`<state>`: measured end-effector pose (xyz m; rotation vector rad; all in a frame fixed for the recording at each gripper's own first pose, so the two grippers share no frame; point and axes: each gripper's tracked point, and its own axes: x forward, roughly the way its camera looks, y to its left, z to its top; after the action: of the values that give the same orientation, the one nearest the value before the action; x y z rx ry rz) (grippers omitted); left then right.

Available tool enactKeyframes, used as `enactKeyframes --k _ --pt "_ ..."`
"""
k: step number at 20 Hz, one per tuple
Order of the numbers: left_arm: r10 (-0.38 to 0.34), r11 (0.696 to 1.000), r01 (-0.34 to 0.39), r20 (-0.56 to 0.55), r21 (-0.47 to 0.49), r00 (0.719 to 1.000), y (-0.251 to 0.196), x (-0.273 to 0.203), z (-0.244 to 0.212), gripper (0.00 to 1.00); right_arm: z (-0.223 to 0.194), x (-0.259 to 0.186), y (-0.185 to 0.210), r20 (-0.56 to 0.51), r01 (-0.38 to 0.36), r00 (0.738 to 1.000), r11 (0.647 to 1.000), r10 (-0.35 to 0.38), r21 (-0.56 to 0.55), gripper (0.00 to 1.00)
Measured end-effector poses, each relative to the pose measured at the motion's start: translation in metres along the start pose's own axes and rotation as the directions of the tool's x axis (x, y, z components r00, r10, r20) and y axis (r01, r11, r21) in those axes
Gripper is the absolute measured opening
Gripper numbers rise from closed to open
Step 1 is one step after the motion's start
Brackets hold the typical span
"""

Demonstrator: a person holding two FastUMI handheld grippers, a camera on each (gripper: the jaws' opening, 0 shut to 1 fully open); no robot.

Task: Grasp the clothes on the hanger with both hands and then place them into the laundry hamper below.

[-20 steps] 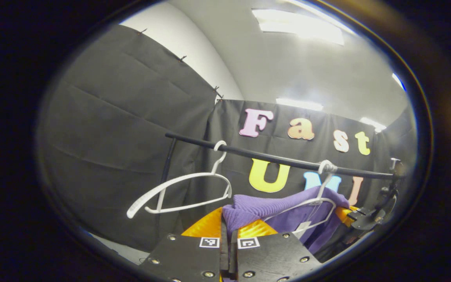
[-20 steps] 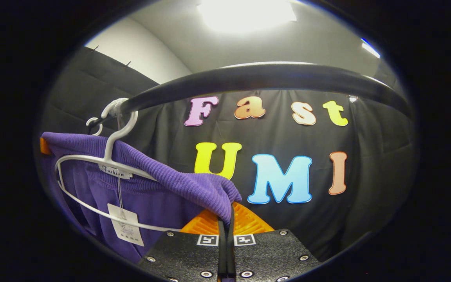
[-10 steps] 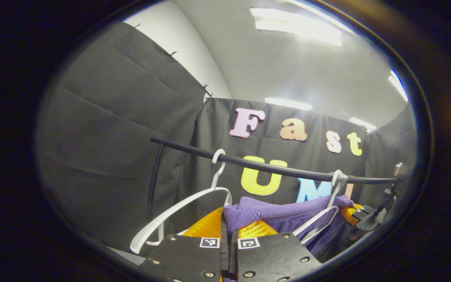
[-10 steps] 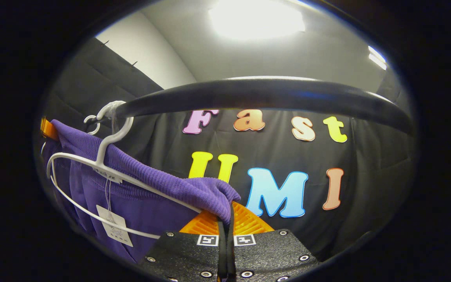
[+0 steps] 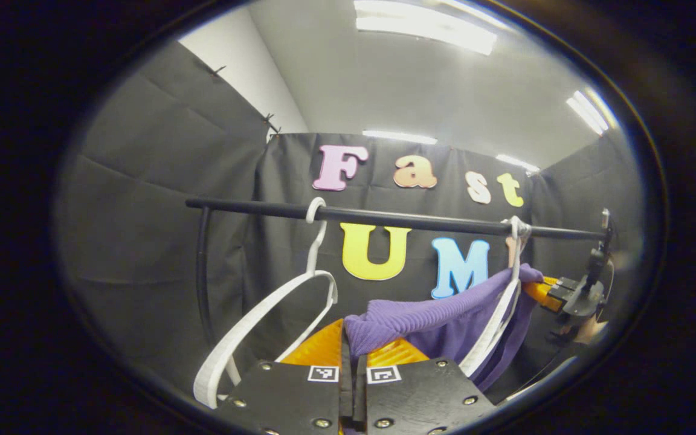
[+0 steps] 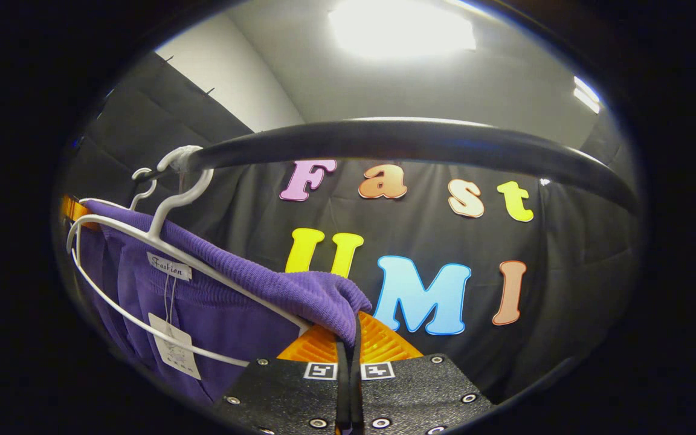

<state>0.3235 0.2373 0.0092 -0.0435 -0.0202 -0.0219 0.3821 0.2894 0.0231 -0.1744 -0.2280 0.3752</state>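
We log both grasps made: left tool (image 5: 352, 356) and right tool (image 6: 348, 353) each clamped on purple ribbed knit garment (image 6: 299, 290). Garment partly on white plastic hanger (image 6: 142, 254) under black rail (image 6: 408, 136). Left: free garment, lower into hamper.

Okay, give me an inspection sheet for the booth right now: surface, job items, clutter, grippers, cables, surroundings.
Surface: nothing seen.
Job's things: purple knit garment stretched between both grippers, draped over a white hanger hooked on the black rail; paper tag dangles from it. Hamper: nothing seen.
Clutter: empty white hanger on the same rail.
Grippers: left hand-held gripper shut on one end of the garment; right hand-held gripper shut on the other end.
Cables: nothing seen.
Surroundings: black cloth wall, white ceiling with lit panels.
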Motion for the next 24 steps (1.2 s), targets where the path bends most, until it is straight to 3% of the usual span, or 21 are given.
enactKeyframes --k 3,6,9,14,17,24 --pt "-0.076 0.997 0.076 -0.025 0.005 0.997 -0.005 0.006 -0.018 0.02 -0.008 0.003 -0.008 -0.011 0.012 1.0 1.0 -0.012 -0.017 0.0" --pt "-0.148 0.987 0.145 -0.033 -0.068 0.988 -0.01 0.015 -0.036 0.02 -0.013 0.001 -0.007 -0.007 0.014 1.0 0.998 -0.014 -0.058 0.0" --pt "-0.175 0.978 0.17 -0.029 -0.122 0.984 -0.007 0.02 -0.048 0.02 -0.018 0.007 -0.005 -0.01 0.008 1.0 0.998 -0.008 -0.068 0.0" --pt "-0.174 0.969 0.169 -0.013 -0.181 0.985 0.0 0.029 -0.065 0.02 -0.001 0.017 -0.012 0.028 0.025 0.999 0.996 -0.023 -0.088 0.0" --pt "-0.162 0.959 0.156 -0.006 -0.235 0.987 -0.003 0.026 -0.086 0.02 -0.013 0.018 -0.009 -0.004 0.019 1.0 0.997 -0.019 -0.08 0.0" --pt "-0.125 0.958 0.115 -0.021 -0.263 0.992 -0.03 0.018 -0.119 0.02 -0.031 0.02 -0.019 -0.018 0.037 0.999 0.991 -0.04 -0.132 0.0"
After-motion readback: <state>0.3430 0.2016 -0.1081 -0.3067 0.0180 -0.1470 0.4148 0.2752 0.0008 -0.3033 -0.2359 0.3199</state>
